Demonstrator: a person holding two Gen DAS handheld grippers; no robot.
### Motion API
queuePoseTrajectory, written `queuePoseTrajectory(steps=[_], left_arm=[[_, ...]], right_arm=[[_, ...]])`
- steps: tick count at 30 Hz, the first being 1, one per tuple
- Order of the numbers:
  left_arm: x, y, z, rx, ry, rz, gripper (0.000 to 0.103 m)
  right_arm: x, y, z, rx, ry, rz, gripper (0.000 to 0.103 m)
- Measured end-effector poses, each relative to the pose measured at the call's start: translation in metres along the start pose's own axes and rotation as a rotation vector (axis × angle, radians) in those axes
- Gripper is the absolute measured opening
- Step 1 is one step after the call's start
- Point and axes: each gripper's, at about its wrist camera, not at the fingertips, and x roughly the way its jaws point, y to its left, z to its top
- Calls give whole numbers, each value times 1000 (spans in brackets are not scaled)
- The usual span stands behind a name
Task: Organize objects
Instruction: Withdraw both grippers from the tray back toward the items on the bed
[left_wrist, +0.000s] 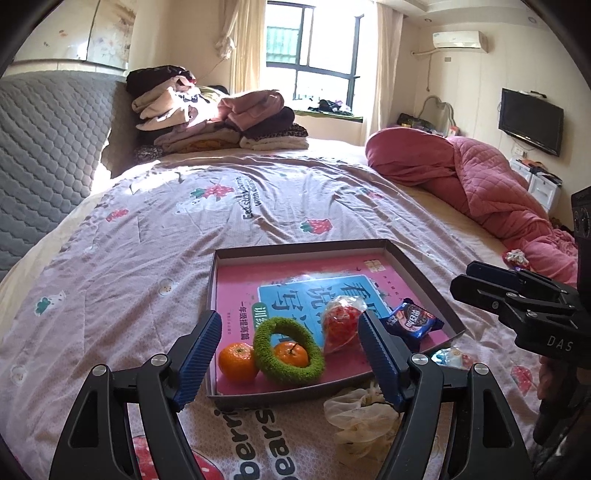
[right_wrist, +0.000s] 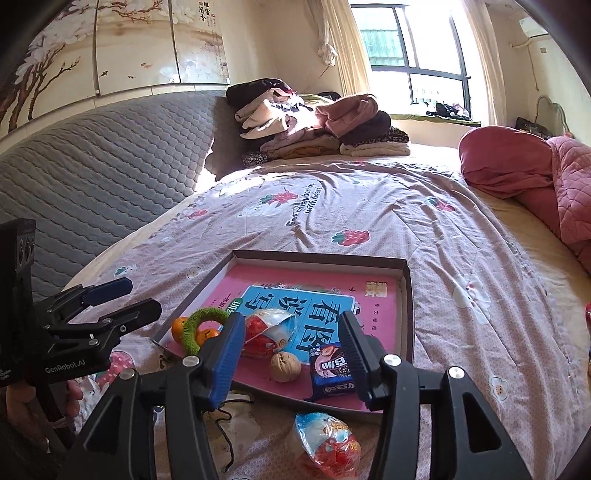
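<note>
A shallow grey tray (left_wrist: 295, 249) lies on the bed with a pink book as its floor. In it are two oranges (left_wrist: 238, 362), a fuzzy green ring (left_wrist: 264, 345) leaning over one of them, a red snack bag (left_wrist: 341, 325), a blue snack packet (right_wrist: 330, 373) and a walnut (right_wrist: 284, 366). My left gripper (left_wrist: 291, 354) hovers wide open above the tray's near edge. My right gripper (right_wrist: 291, 360) is open above the walnut and the packet, its pads touching neither. A second red and blue snack bag (right_wrist: 327, 443) lies outside the tray, near me.
A crumpled white bag (left_wrist: 360, 417) with a black cord lies on the strawberry-print cover (left_wrist: 258, 206) by the tray's near edge. Folded clothes (left_wrist: 221, 118) are stacked at the far end of the bed. A pink quilt (left_wrist: 480, 184) is bunched on the right, and a grey headboard (left_wrist: 48, 147) stands on the left.
</note>
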Motion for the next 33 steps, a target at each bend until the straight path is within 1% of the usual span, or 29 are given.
queuePoseTrajectory(steps=[4,11,15,20,24,30,33], left_arm=[[-11,-12,-1,32,-25,9,77],[-34,-23,-1,38,-56,-1,77],[-44,-29,-6,48,-75,29,77],[-49,-31,-15,36,-50,24,77],[-58,-29,-23,18,-49,27,77],[-81,-30,-31,4,-78,29,77],[-89,-33,-35,3,-80,36,77]], right_arm=[[-12,4,2,-7,-29,4,57],[-36,7,1,-4,-81,0,58],[-49,9,-1,-13,-104,-5,60],[-64,14,-10,-34,-127,-25,61],[-76,18,-18,-44,-139,-27,61],[-89,22,-30,-47,-149,-8,61],[-95,24,-34,-49,-151,-9,61]])
